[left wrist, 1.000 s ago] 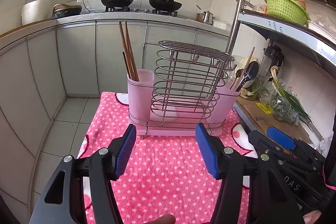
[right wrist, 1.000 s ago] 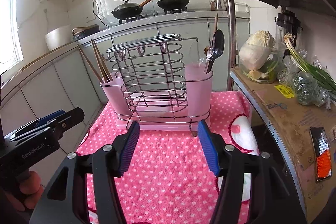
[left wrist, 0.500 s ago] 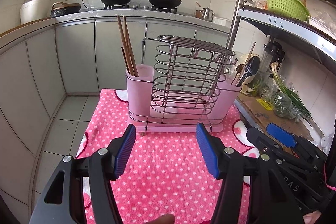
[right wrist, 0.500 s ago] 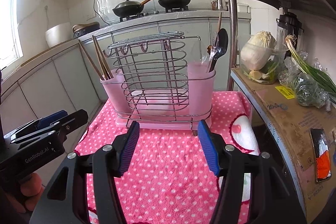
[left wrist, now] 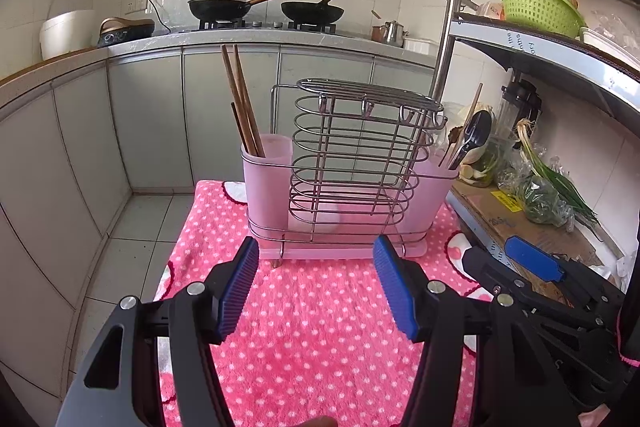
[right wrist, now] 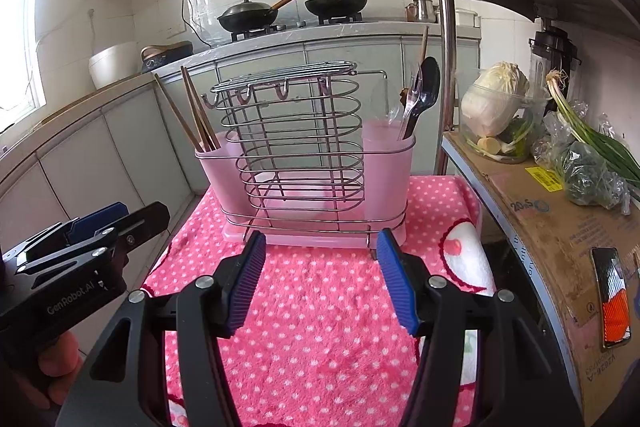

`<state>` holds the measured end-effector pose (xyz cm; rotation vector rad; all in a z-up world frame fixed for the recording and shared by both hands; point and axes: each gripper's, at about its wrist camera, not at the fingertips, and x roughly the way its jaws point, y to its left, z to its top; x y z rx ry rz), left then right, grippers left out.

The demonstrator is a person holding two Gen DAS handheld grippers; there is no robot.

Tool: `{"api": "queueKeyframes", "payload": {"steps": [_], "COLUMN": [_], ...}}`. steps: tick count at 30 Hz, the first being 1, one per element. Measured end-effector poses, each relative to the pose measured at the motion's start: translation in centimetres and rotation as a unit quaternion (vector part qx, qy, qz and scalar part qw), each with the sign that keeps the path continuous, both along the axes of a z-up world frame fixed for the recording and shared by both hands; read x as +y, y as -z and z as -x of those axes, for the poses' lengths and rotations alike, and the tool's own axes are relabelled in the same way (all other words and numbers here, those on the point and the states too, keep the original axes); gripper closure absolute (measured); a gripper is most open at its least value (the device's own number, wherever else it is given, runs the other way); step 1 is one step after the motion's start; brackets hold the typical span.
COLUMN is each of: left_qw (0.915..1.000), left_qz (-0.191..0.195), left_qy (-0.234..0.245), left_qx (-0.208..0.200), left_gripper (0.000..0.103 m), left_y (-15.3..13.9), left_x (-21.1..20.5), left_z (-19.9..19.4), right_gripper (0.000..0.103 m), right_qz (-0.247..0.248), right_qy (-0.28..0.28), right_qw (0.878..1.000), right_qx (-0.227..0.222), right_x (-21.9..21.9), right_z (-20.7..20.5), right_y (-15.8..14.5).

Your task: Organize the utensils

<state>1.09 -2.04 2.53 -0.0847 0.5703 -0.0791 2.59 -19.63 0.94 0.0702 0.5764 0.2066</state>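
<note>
A wire utensil rack (left wrist: 352, 155) with pink cups stands on the pink dotted cloth (left wrist: 312, 327); it also shows in the right wrist view (right wrist: 296, 147). Wooden chopsticks (left wrist: 240, 103) stand in its left cup (left wrist: 267, 183). A black spoon (left wrist: 474, 135) and other utensils stand in its right cup; the spoon also shows in the right wrist view (right wrist: 422, 95). My left gripper (left wrist: 316, 287) is open and empty, a short way in front of the rack. My right gripper (right wrist: 320, 279) is open and empty, also in front of the rack.
A metal shelf unit (right wrist: 520, 211) with a cardboard liner, bagged greens (right wrist: 588, 163) and a cabbage bowl (right wrist: 500, 115) stands right of the cloth. Grey cabinets (left wrist: 152, 119) with woks on the stove are behind. The tiled floor drops off left of the cloth.
Both grippers have pulled back and risen slightly from the rack. Both stay open and empty. The utensils in the cups have not moved.
</note>
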Motion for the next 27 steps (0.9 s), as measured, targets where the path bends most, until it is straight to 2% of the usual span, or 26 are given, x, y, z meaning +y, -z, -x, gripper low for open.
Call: {"api": "queueKeyframes", "payload": {"steps": [27], "left_qw": [1.0], "left_qz": [-0.004], "left_qy": [0.001], "left_qx": [-0.007], "left_gripper": [0.044], "left_y": [-0.01], "left_x": [0.16], "left_z": [0.36], "right_gripper": [0.045], "right_qz": [-0.001], "right_qy": [-0.004], "right_qw": [1.0], "right_qx": [0.0], "right_x": [0.27], "right_z": [0.05], "right_y": [-0.07]}}
